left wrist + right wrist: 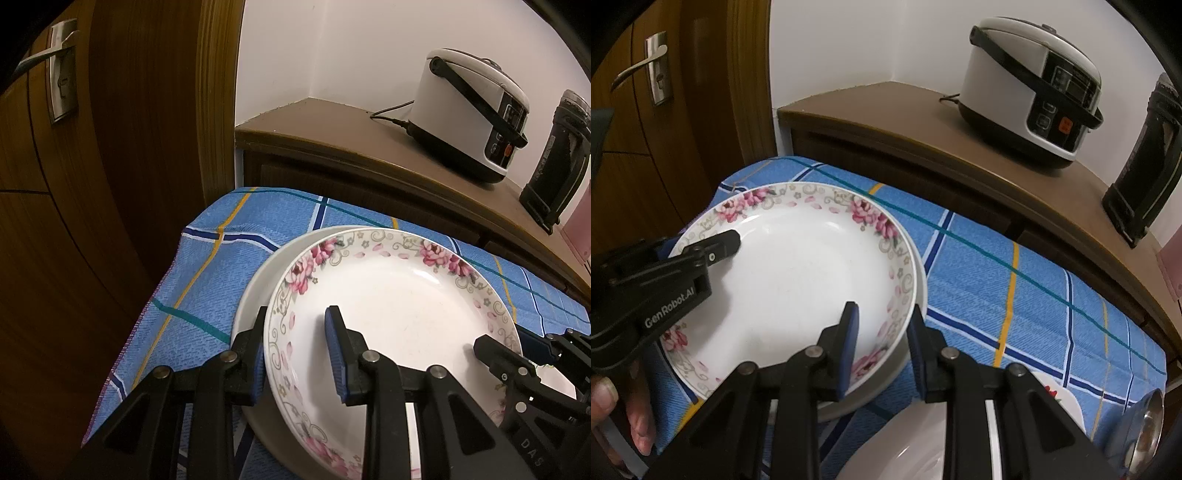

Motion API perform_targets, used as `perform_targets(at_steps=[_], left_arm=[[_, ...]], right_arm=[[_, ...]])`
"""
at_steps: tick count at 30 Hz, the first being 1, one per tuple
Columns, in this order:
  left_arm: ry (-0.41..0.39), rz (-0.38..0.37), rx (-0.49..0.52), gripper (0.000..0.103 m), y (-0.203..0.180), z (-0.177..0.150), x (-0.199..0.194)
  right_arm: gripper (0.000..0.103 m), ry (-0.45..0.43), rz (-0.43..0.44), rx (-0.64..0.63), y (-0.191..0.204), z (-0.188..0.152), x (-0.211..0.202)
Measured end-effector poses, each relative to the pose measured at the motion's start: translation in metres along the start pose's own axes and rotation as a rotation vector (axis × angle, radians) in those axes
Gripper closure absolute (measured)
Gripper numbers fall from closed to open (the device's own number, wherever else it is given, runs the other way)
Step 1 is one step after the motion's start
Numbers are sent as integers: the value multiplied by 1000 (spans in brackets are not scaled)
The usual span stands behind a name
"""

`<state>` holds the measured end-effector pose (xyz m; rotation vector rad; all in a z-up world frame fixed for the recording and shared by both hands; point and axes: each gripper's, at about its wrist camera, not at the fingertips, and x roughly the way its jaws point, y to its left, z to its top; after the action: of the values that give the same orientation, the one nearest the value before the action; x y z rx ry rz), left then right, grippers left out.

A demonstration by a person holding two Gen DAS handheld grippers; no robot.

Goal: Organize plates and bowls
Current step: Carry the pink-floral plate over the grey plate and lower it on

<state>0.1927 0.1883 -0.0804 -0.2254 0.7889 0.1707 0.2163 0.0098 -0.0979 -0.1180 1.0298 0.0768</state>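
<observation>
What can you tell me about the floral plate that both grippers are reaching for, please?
The floral plate is a deep, glossy white dish, ceramic by its look, with pink flowers and grey-gold scrolls around its rim and an empty well. It lies nested, slightly off-centre, in a plain white plate on the blue checked cloth. The left gripper straddles its rim on one side and the right gripper on the opposite side, each with one finger inside and one outside, apparently clamped.
</observation>
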Motion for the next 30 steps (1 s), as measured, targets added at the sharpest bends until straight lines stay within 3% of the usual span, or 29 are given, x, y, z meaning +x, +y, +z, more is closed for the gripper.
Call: perform_targets(at_steps=[30], left_arm=[[14, -9, 6, 72, -1, 0, 2]], right_arm=[[76, 14, -34, -23, 3, -1, 6]])
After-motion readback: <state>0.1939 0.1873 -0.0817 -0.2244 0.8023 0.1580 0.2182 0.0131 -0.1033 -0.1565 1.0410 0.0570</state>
